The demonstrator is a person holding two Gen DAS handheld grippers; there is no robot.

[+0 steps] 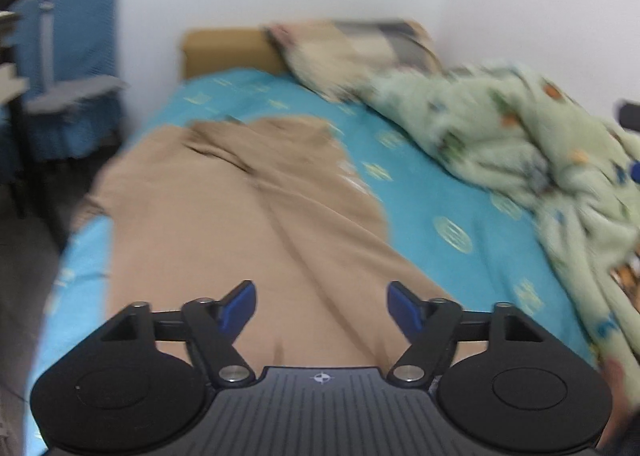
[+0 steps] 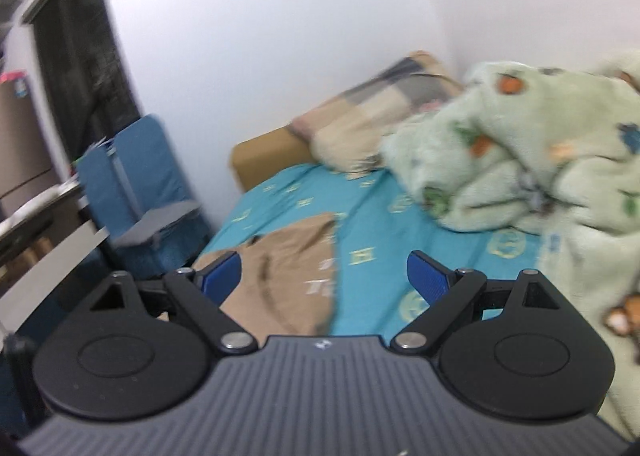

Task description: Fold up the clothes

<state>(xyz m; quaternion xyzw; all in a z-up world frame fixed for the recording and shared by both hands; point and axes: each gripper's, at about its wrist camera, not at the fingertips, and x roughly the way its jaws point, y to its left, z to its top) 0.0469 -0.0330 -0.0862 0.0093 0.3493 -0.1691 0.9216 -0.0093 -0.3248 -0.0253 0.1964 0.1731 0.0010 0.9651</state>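
Observation:
A tan garment lies spread lengthwise on the bed's turquoise sheet, creased down its middle, its left edge near the mattress side. My left gripper hovers over the garment's near end, blue pads apart with only cloth beneath, nothing between them. In the right wrist view the same tan garment shows low and left of centre on the sheet. My right gripper is held above the bed, jaws wide and empty. Both views are motion-blurred.
A pale green fleece blanket is heaped along the bed's right side, with a checked pillow against the wooden headboard. A blue chair stands left of the bed by the white wall. A desk edge lies further left.

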